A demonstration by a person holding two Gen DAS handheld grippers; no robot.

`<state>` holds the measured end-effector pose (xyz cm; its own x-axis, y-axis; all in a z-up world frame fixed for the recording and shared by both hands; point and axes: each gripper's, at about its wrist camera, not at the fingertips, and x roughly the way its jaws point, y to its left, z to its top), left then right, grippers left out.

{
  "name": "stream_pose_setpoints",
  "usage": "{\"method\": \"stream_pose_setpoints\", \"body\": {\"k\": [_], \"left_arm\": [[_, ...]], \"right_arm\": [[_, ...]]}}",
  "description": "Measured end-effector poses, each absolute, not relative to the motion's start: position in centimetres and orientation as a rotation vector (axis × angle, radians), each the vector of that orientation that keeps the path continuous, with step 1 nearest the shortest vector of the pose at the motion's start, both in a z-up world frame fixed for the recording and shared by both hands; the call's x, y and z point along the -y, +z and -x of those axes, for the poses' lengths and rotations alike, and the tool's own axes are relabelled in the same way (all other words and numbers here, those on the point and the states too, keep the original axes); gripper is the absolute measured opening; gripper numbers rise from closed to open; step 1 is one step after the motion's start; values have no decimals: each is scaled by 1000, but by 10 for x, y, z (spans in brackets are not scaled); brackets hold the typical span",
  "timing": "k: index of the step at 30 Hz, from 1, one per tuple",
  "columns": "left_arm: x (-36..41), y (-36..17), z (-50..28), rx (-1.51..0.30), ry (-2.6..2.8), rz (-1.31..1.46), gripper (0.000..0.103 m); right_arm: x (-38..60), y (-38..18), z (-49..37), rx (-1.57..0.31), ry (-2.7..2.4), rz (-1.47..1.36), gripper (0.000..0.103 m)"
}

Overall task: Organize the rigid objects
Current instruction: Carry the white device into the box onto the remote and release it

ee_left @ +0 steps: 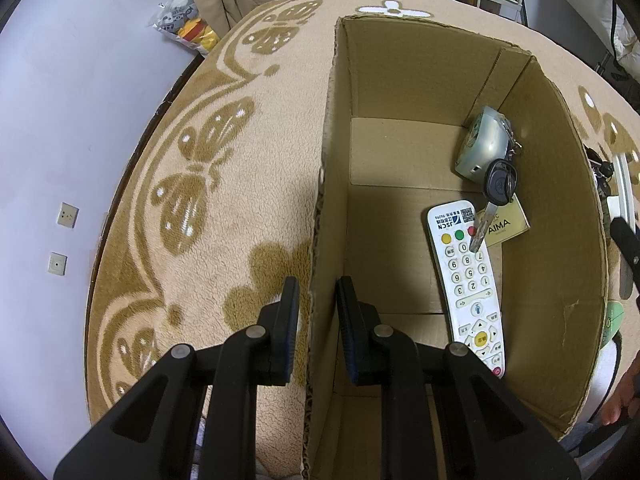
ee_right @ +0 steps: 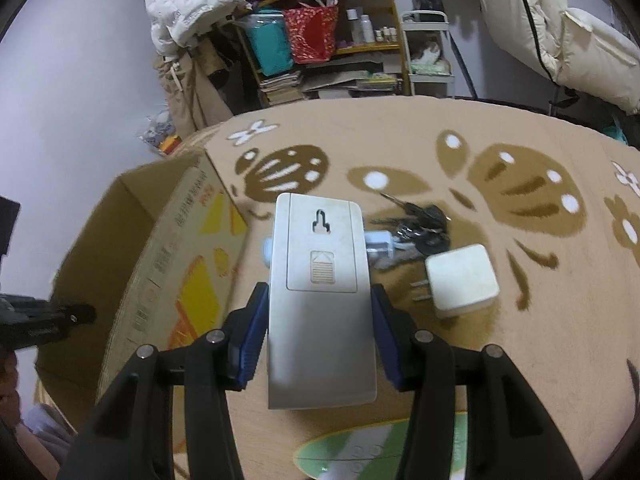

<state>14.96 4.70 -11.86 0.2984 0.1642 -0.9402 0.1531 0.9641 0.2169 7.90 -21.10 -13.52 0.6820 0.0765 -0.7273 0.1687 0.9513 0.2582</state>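
Right gripper (ee_right: 318,332): fingers clamped on the sides of a grey remote (ee_right: 320,292), held back-side up, battery cover and hanging slot showing, lifted clear of the blanket (ee_right: 500,360).
Left gripper (ee_left: 318,316): fingers straddle the near-left wall of the cardboard box (ee_left: 560,240), one outside, one inside; whether they actually pinch the wall I cannot tell.
Box contents: a white remote (ee_left: 466,284) lies at about 4 o'clock on the floor, a car key (ee_left: 498,186) with a tag resting on its top end, a grey rounded gadget (ee_left: 482,144) at 2 o'clock against the far corner.
Left on the blanket: a white plug adapter (ee_right: 462,280) at 3 o'clock of the held remote, a bunch of keys (ee_right: 420,224) at 1 o'clock, a small white piece partly behind the remote.
Step in hand: carrying the grey remote; my guess is it goes into the box next, at 9 o'clock of the right gripper.
Next move calls for: swinging left over the rim, lowering, then releasing.
Hard to make out: the green-and-white object at the lower edge, cut off; the remote's button face.
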Motion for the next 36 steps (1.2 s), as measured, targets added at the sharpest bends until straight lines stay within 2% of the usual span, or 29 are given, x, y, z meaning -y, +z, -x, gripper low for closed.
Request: {"method": "stream_pose_setpoints", "body": {"k": [22, 36], "left_arm": [[-46, -119, -150, -1274, 8, -286, 19], [-46, -118, -149, -1278, 7, -278, 19]], "right_arm": [[132, -65, -124, -722, 94, -204, 53], [99, -83, -131, -783, 153, -136, 53]]}}
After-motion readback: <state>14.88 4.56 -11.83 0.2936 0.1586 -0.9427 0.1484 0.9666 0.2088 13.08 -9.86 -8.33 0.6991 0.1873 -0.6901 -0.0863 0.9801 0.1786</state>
